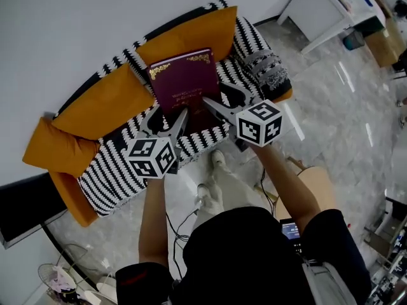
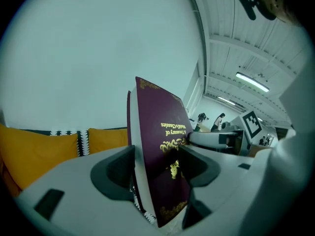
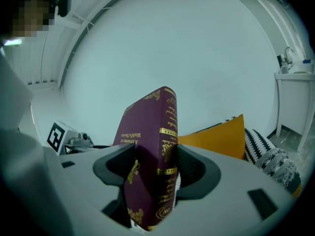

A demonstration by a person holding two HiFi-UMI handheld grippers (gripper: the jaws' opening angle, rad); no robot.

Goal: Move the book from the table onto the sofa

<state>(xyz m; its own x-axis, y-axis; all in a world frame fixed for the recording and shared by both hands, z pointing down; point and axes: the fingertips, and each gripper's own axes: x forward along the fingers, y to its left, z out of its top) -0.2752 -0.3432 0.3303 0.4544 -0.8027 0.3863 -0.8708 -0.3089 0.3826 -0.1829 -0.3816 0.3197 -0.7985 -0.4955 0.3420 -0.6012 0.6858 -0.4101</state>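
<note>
I am gripping the maroon hardcover book with gold ornaments (image 1: 186,84) from both sides. My left gripper (image 1: 170,116) is clamping its jaws, spread about a book's thickness apart, on the side where the white page edges are showing. My right gripper (image 1: 216,97) is clamping its jaws the same way on the spine side with the gold bands. The book is standing on edge between the jaws in both gripper views, and its far part is sticking out well past the pads. In the head view its front cover is facing up at me over the seat of the black-and-white striped sofa (image 1: 114,170), just in front of the orange back cushions (image 1: 191,33). The jaws are covering the near edge of the book, so I cannot tell whether it is touching the seat.
</note>
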